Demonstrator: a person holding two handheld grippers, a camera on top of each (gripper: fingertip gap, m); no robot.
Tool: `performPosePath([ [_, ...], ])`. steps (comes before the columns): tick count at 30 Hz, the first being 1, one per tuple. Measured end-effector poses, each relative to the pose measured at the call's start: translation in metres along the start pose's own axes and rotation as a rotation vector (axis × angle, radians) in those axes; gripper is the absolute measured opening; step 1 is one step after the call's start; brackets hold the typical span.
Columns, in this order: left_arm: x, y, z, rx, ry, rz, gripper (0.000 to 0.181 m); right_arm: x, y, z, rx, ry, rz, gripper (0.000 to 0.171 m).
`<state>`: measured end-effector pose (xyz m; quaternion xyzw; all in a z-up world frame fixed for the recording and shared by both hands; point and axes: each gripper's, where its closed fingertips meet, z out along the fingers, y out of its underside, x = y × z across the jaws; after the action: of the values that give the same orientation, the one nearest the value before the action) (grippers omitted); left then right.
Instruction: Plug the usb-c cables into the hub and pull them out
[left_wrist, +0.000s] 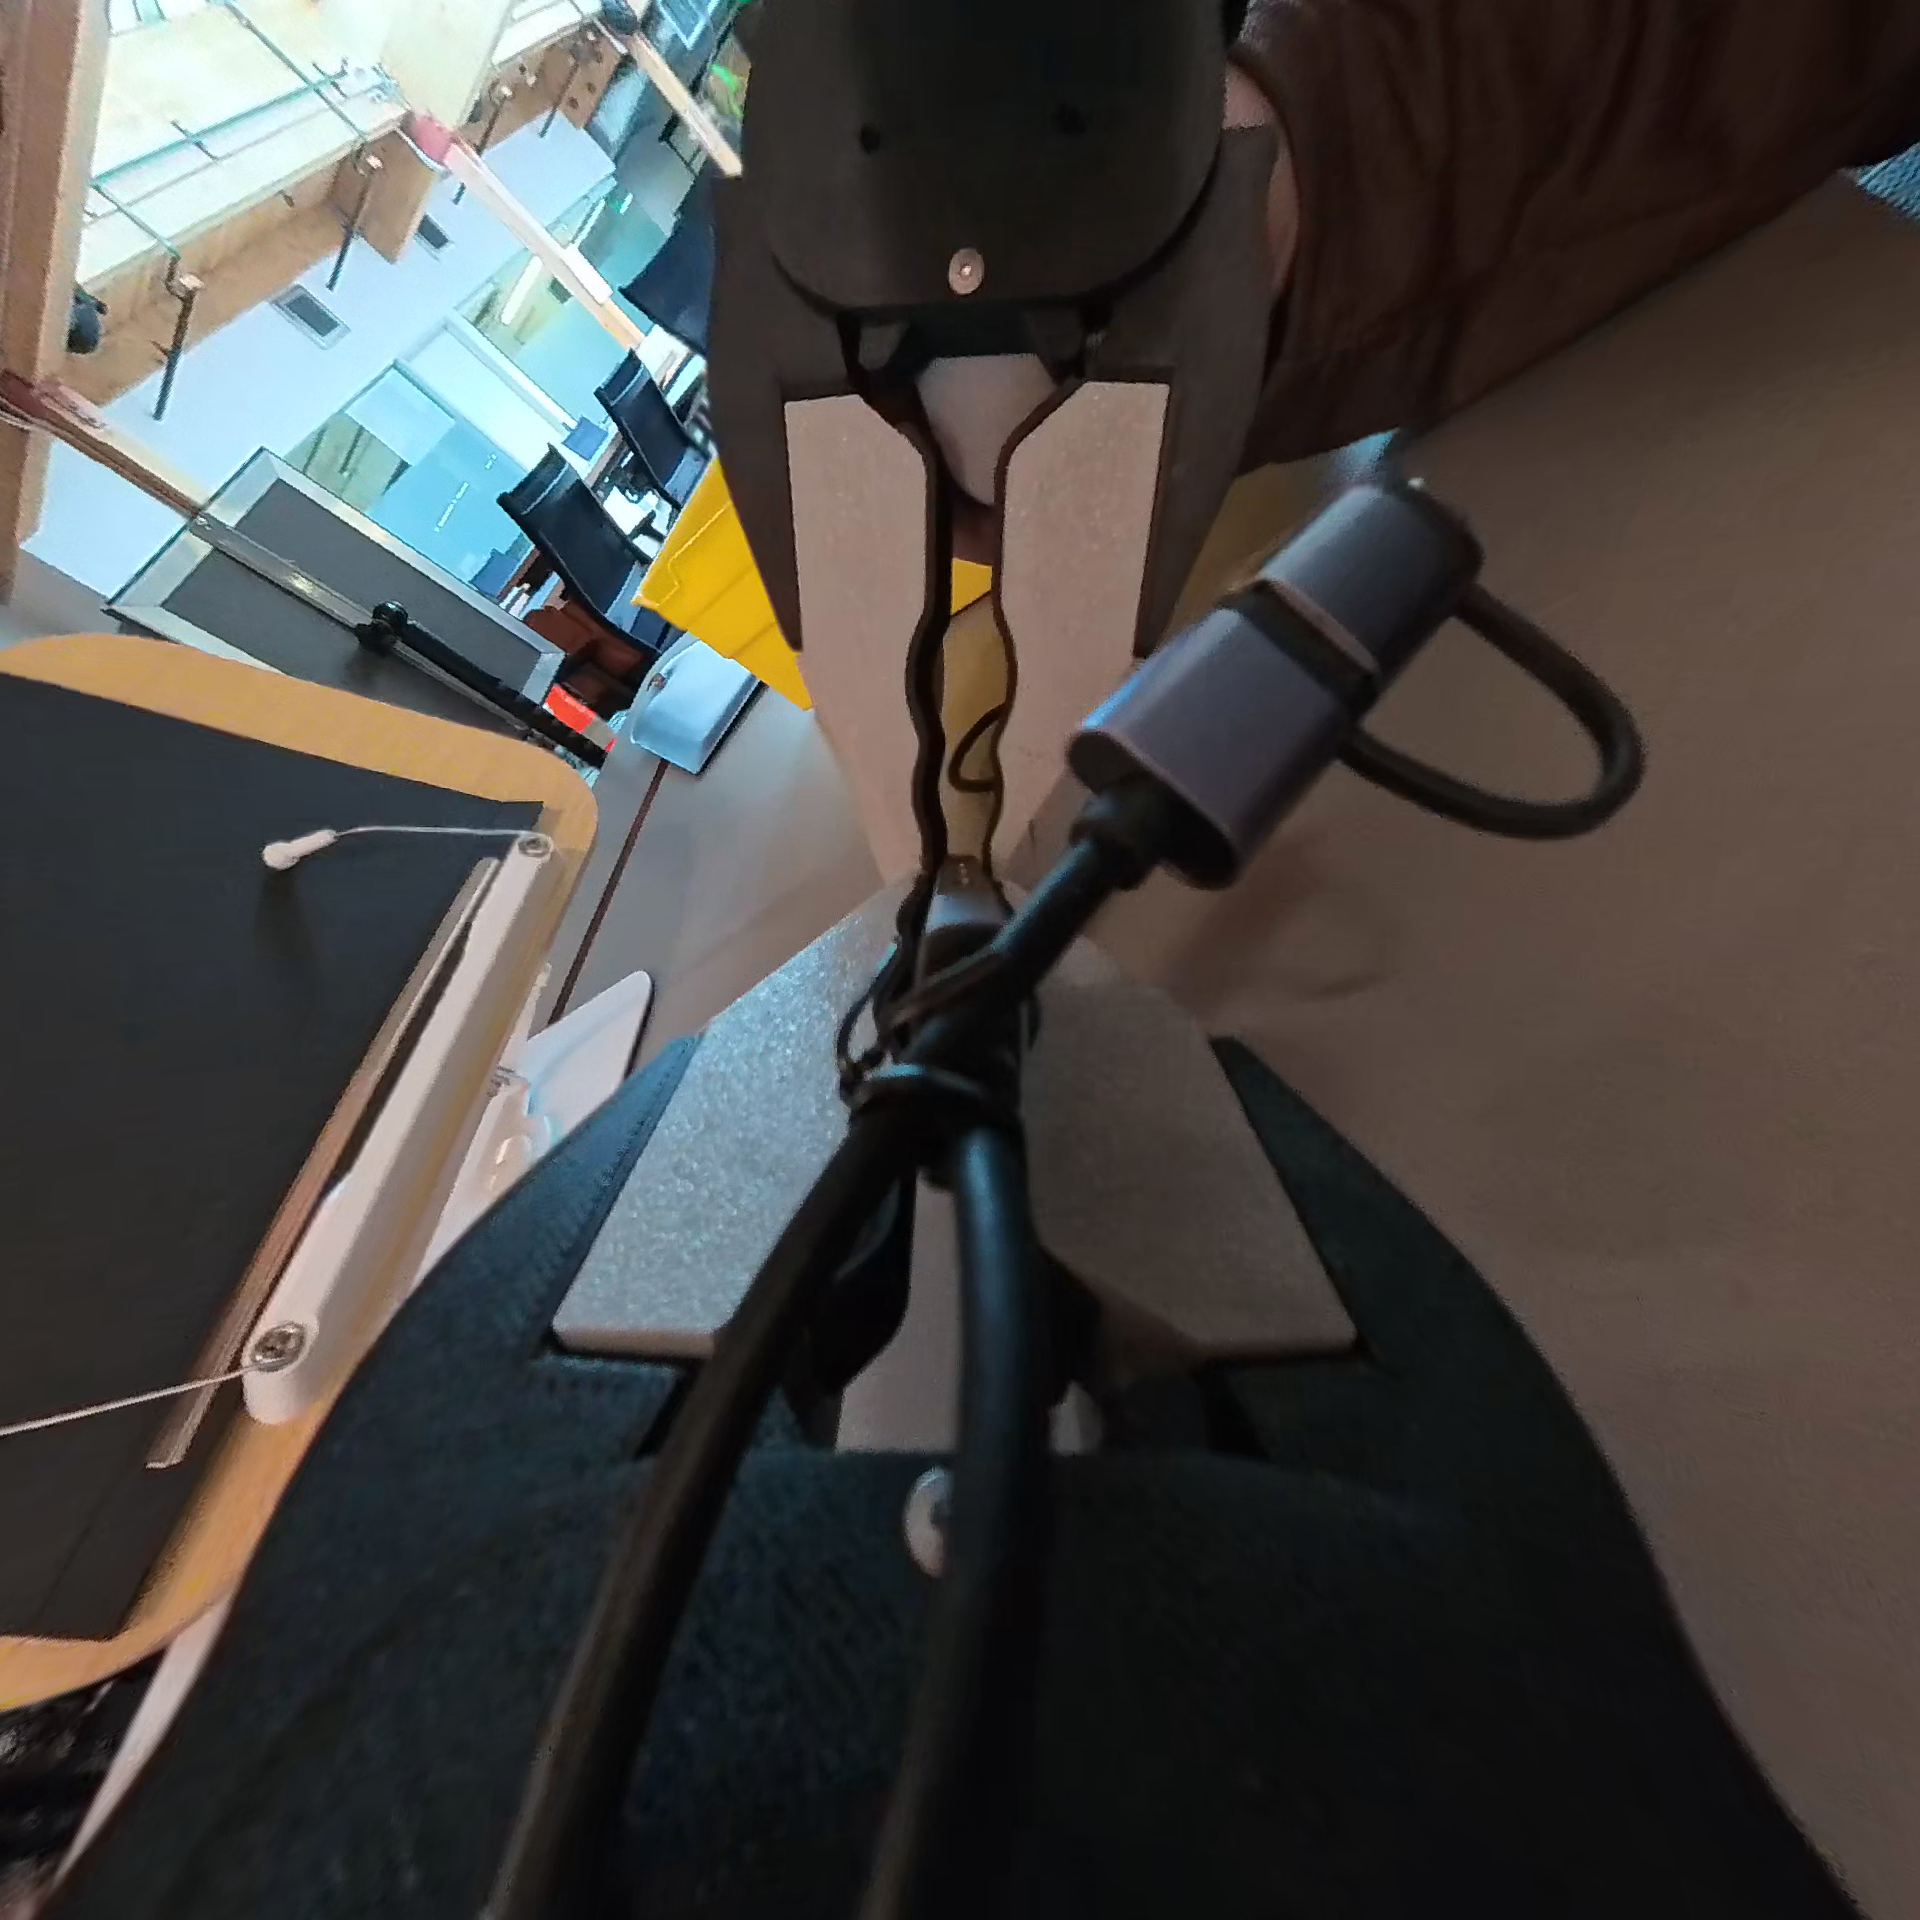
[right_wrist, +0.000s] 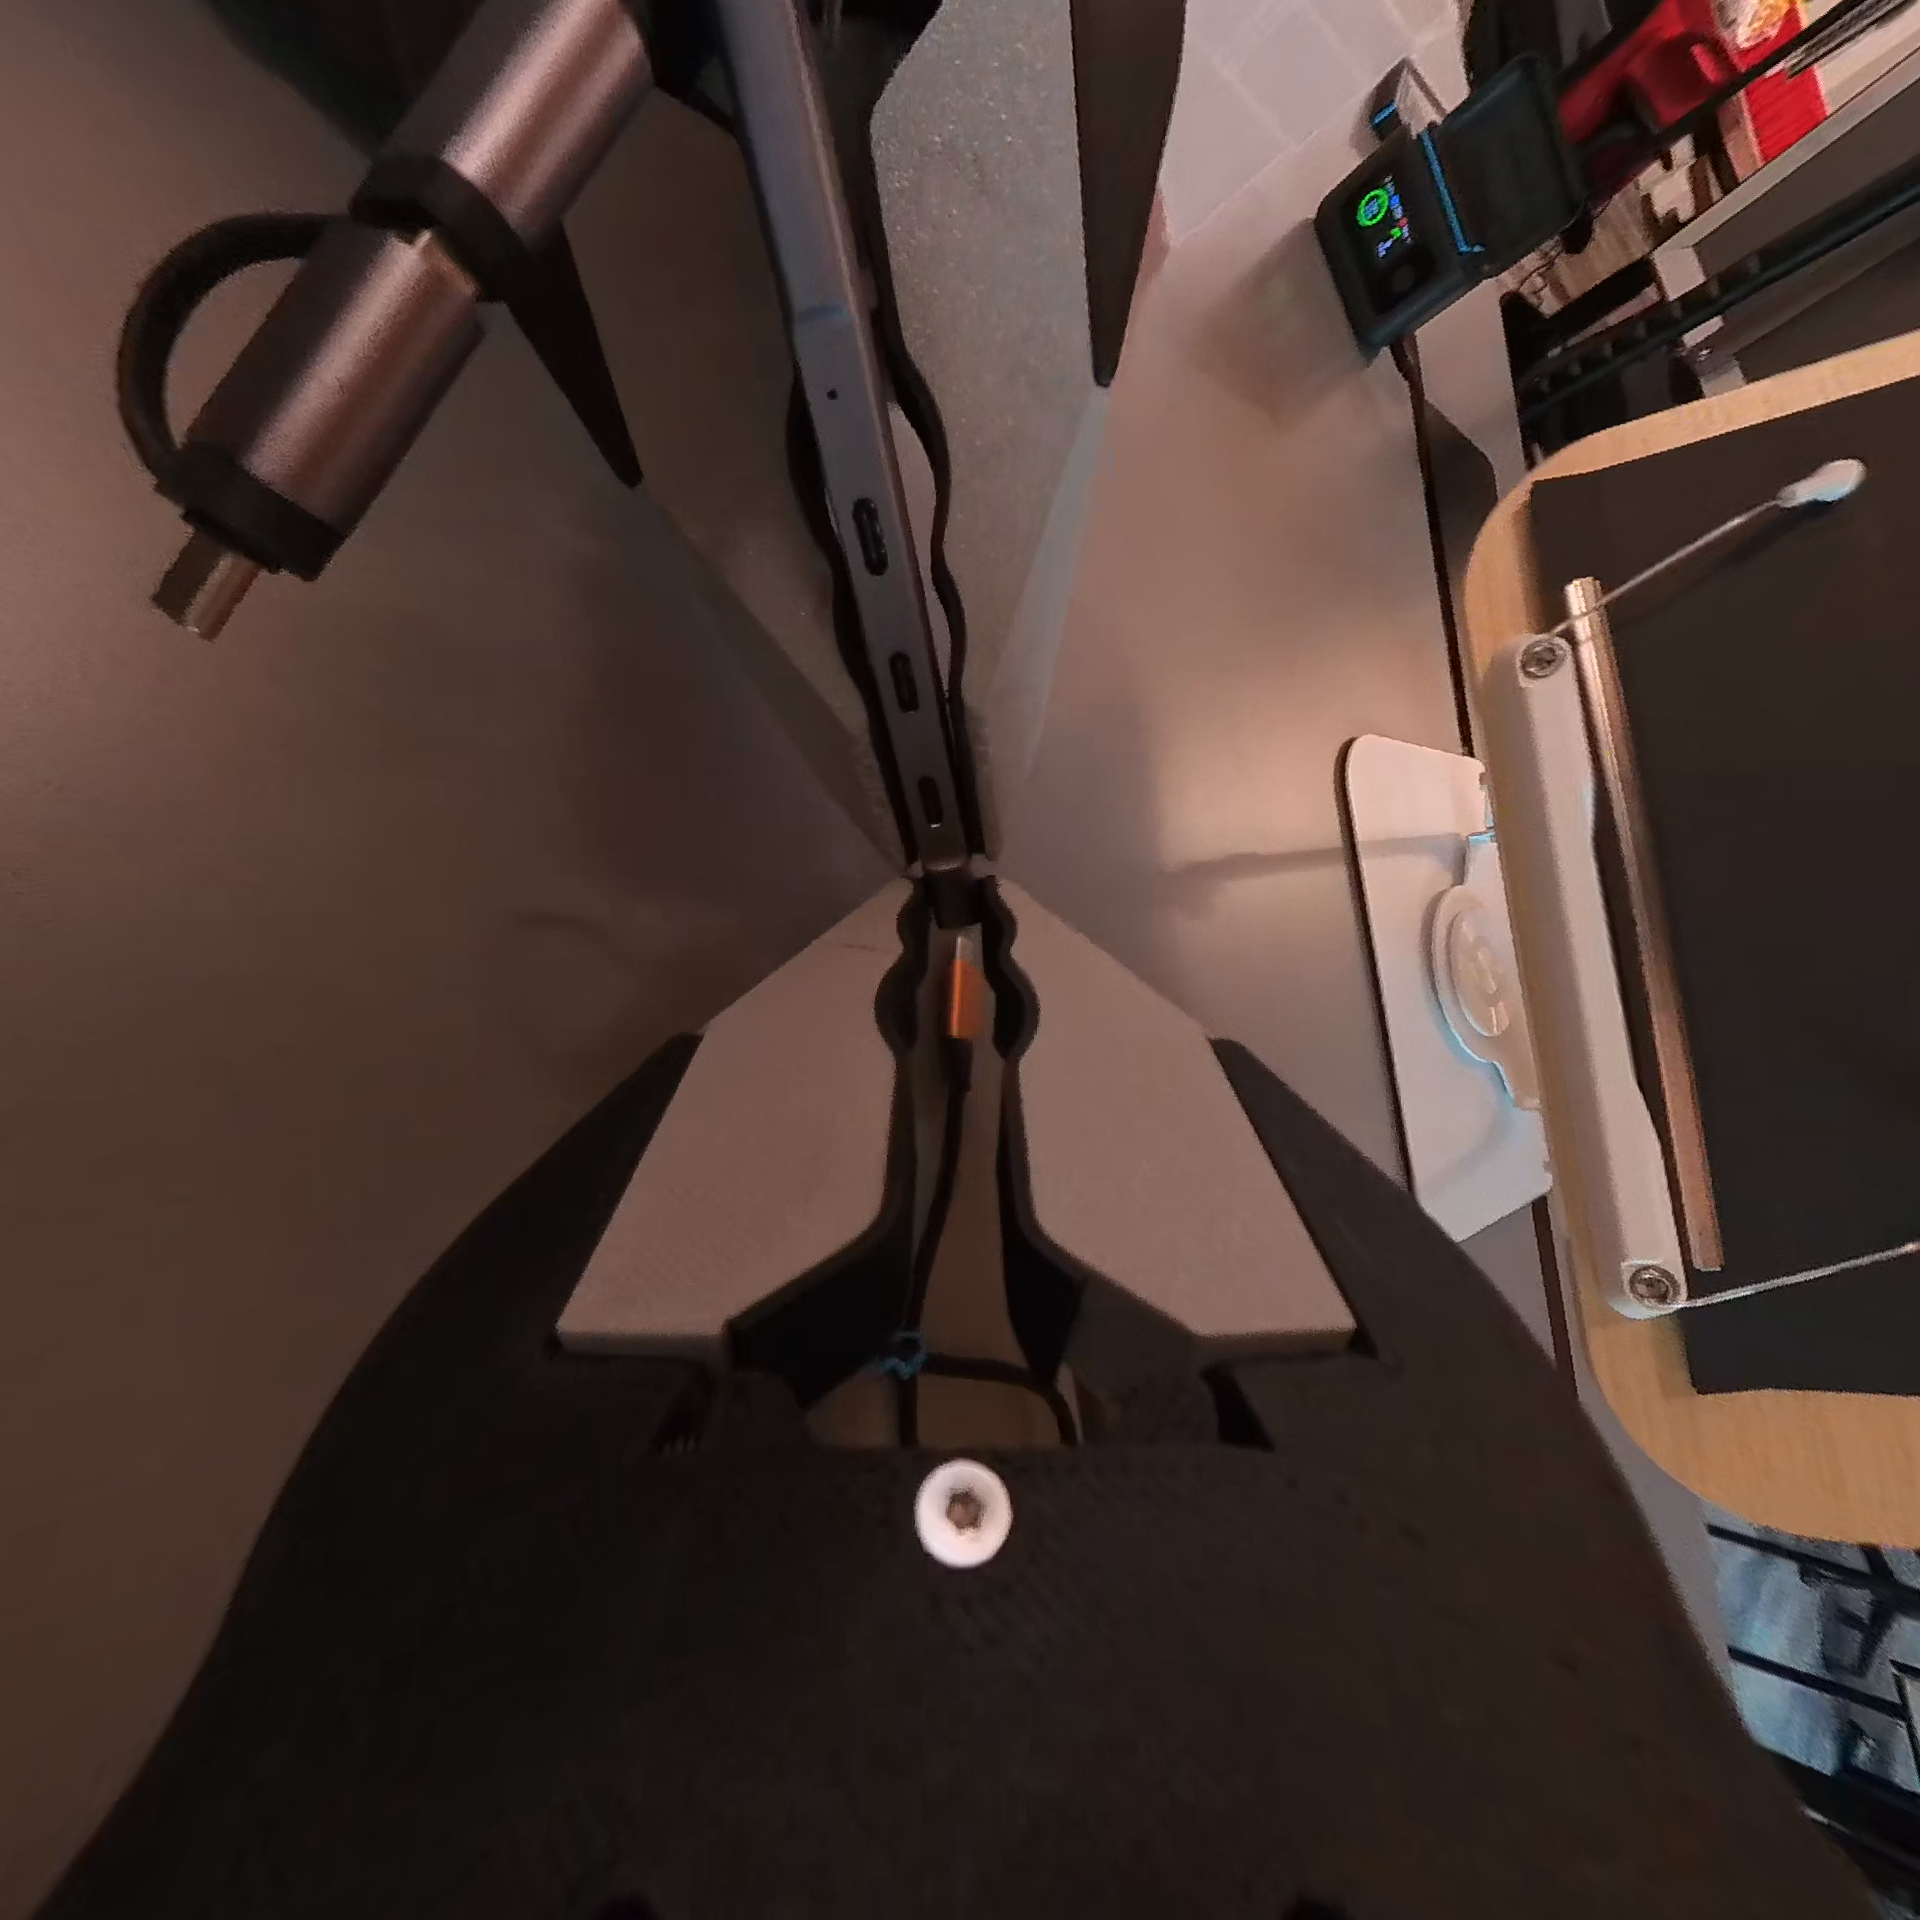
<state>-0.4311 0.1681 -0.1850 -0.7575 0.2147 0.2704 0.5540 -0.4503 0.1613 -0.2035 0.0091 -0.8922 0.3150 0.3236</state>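
L tongs (left_wrist: 961, 904) were clamped on the slim grey metal hub (right_wrist: 883, 582), held edge-on above the beige table (right_wrist: 364, 883). R tongs (right_wrist: 958, 904) gripped an orange-shelled usb-c plug w/ thin black cable (right_wrist: 961, 997), tip just beside the hub's end; whether seated, cannot tell.

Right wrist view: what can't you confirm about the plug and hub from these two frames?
1. Right wrist view: whether the orange plug has its tip seated in the hub. The joint is dark, between the fingertips of the right gripper.
2. Right wrist view: the hub's far end, cut off by the top edge.
3. Left wrist view: the hub body, hidden behind the black cables and the pads of the left gripper.
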Motion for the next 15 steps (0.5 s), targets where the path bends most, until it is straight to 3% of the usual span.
performPosePath([
  [3, -0.011, 0.003, -0.003, -0.037, -0.04, 0.012, 0.007, 0.012, 0.005, -0.006, 0.027, 0.011, 0.08, 0.008],
  [6, -0.025, 0.018, -0.009, -0.088, -0.102, 0.036, 0.008, 0.03, 0.027, -0.008, -0.003, -0.006, 0.286, 0.023],
  [10, -0.036, 0.042, -0.01, -0.191, -0.175, 0.132, 0.008, 0.017, 0.043, -0.001, -0.014, -0.226, 0.582, 0.058],
  [12, -0.035, 0.046, -0.008, -0.205, -0.179, 0.154, 0.008, 0.005, 0.045, 0.004, -0.031, -0.332, 0.664, 0.052],
  [15, -0.036, 0.051, -0.006, -0.227, -0.19, 0.194, 0.008, 0.002, 0.056, 0.013, -0.072, -0.345, 0.714, 0.03],
])
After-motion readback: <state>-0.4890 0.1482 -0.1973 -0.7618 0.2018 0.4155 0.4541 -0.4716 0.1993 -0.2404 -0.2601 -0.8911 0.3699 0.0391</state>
